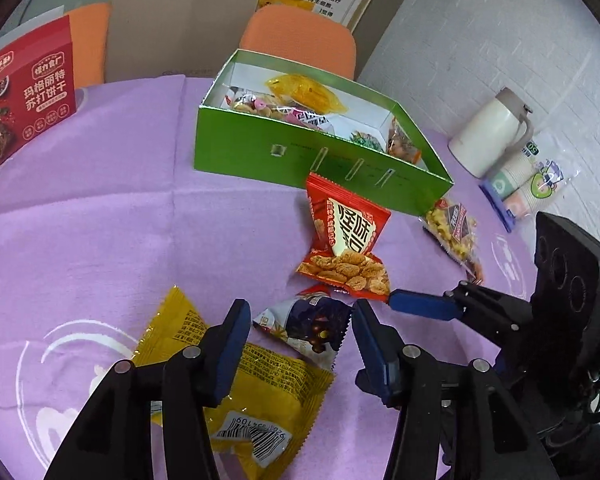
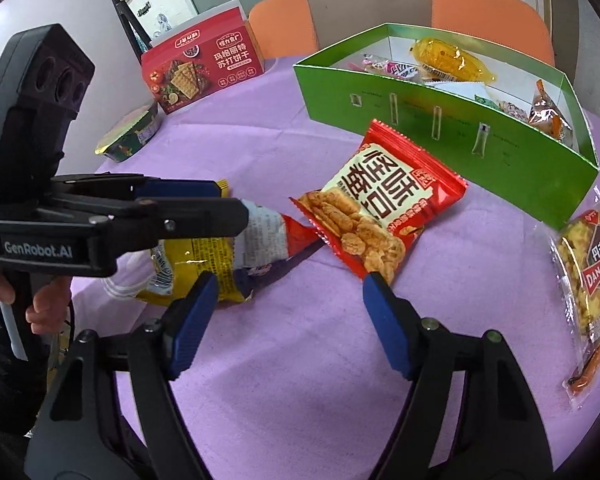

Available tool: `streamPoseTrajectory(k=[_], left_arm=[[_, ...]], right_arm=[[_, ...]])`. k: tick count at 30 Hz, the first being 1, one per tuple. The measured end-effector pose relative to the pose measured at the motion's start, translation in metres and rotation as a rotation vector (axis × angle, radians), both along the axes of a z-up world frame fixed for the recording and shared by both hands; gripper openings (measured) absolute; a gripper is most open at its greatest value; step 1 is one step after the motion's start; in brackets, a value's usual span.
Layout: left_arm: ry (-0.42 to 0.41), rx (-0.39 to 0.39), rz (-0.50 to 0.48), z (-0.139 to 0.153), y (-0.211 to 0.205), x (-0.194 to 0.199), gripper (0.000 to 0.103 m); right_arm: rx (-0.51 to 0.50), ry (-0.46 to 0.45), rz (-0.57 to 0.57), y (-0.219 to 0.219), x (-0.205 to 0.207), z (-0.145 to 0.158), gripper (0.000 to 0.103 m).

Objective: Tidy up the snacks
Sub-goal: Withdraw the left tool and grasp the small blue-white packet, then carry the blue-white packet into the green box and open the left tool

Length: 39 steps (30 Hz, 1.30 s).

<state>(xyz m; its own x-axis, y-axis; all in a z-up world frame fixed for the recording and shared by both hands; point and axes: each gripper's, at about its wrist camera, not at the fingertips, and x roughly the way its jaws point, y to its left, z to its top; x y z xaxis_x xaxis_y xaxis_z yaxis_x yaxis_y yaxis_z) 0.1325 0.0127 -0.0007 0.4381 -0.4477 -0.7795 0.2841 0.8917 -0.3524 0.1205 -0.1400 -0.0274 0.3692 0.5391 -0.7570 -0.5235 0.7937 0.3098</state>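
Purple cloth — left claw wide open over dark packet.

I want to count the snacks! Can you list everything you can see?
Green box: 1, green, back of table, several snacks inside.
Red chip bag: 1, red, table middle, in front of the box.
Yellow packet: 1, yellow, near edge, under the left gripper.
Dark chocolate-ball packet: 1, dark blue and white, between the left gripper's fingers.
Clear cracker pack: 1, clear with yellow crackers, right of the box.
Red biscuit box: 1, red, standing far left.
Round tub: 1, green and yellow, beside the biscuit box.
Flask: 1, cream, far right.
Paper cups: 1 wrapped stack, by the flask.
Tablecloth: 1, purple.
Chairs: 2, orange, behind table.
Left gripper: open.
Right gripper: open.
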Motion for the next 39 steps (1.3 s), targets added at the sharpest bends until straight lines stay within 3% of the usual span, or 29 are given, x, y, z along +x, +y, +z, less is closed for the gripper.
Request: streamPoseTrajectory(k=[6,17,19,20,21,25,33,39], left_arm=[[0.012,-0.003,-0.020,-0.008,-0.006,0.007,0.054],[0.047,-0.008,-0.055,-0.019,-0.016,0.012,0.053],[0.033,0.023,-0.055,-0.021,-0.020,0.011,0.053],[0.022,0.040,-0.054,-0.022,-0.021,0.009,0.050],[0.009,0.054,-0.048,-0.021,-0.022,0.008,0.039],[-0.013,0.075,-0.047,-0.017,-0.025,0.001,0.032],[-0.181,0.078,-0.049,0.043,-0.035,-0.025,0.032],[-0.275,0.042,-0.055,0.082,-0.053,0.004,0.032]], right_arm=[[0.012,0.021,0.013,0.017,0.004,-0.009,0.051],[0.027,0.039,0.013,0.029,0.012,-0.015,0.049],[0.018,0.029,0.004,0.032,0.016,-0.018,0.043],[0.014,0.034,-0.004,0.031,0.018,-0.019,0.034],[0.026,0.040,-0.004,0.029,0.018,-0.020,0.033],[0.035,0.028,0.006,0.025,0.012,-0.019,0.027],[0.116,-0.100,0.008,0.000,-0.006,0.031,0.027],[0.137,-0.218,-0.073,-0.021,0.012,0.068,0.026]])
